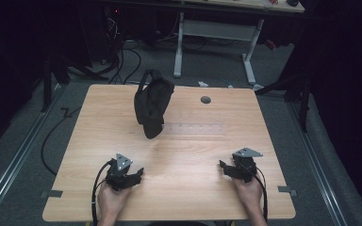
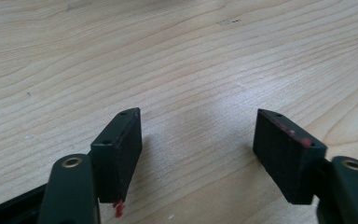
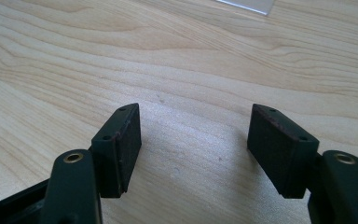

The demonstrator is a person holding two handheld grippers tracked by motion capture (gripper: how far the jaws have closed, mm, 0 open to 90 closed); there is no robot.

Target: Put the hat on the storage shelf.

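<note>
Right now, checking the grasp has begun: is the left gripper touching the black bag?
Apart. High view: bare table separates left gripper from black bag.

One black bag (image 1: 152,102) on the desk (image 1: 179,197), and that's the only loose thing out there. One desk carrying it, with one round hole (image 1: 205,100) near its far edge and one pale clear strip (image 1: 195,129) lying flat just beside the bag. Two grippers in play: left gripper (image 1: 140,172), right gripper (image 1: 221,165), one per hand, so two hands (image 1: 111,200) coming in from the near edge. Each gripper has two black jaws, four in all, and one grey three-cornered plate (image 1: 122,162) on top, two plates counted. Beyond the desk, one more table (image 1: 217,28) with white legs. Two grey tabs (image 1: 52,193) flank the desk.
</note>
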